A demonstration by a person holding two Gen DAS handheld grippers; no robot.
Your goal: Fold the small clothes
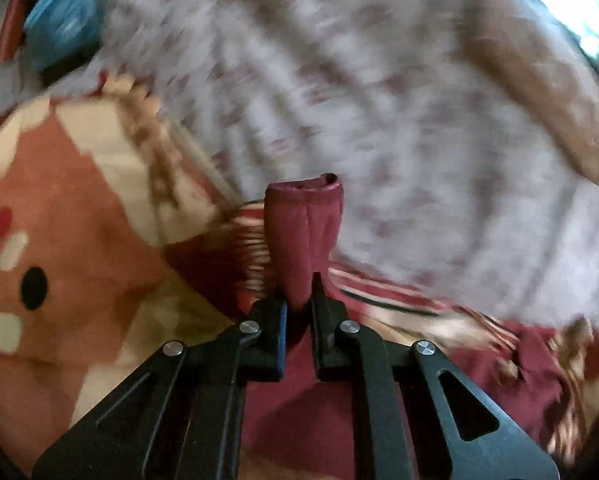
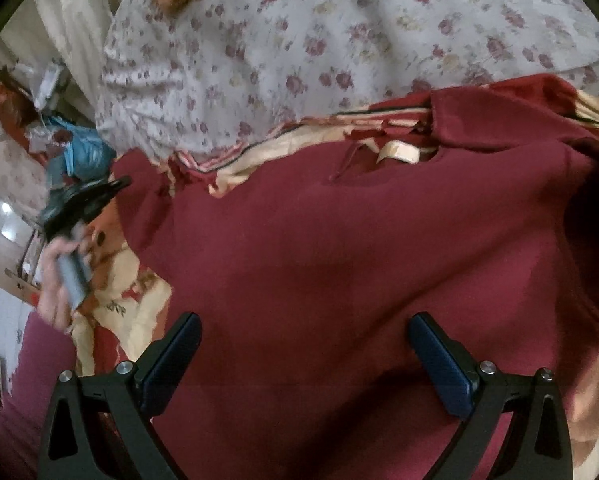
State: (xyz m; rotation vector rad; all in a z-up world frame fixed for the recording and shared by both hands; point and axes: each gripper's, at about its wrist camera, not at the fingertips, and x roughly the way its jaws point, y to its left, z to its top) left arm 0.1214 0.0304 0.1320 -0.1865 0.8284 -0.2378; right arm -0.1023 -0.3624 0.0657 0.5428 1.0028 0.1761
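A maroon garment (image 2: 359,248) lies spread on a patterned bedsheet (image 2: 139,312), with a cream neck label (image 2: 399,152) at its far edge. My left gripper (image 1: 299,300) is shut on a bunched end of the maroon garment (image 1: 303,220), which sticks up between its fingers. In the right wrist view the left gripper (image 2: 87,196) shows at the garment's left edge, held by a hand. My right gripper (image 2: 303,328) is open and empty, hovering close over the middle of the garment.
A person in a pale floral dress (image 2: 299,40) sits just beyond the garment. The bedsheet (image 1: 59,220) is orange, cream and red. A blue plastic bag (image 2: 79,152) and clutter lie at the left.
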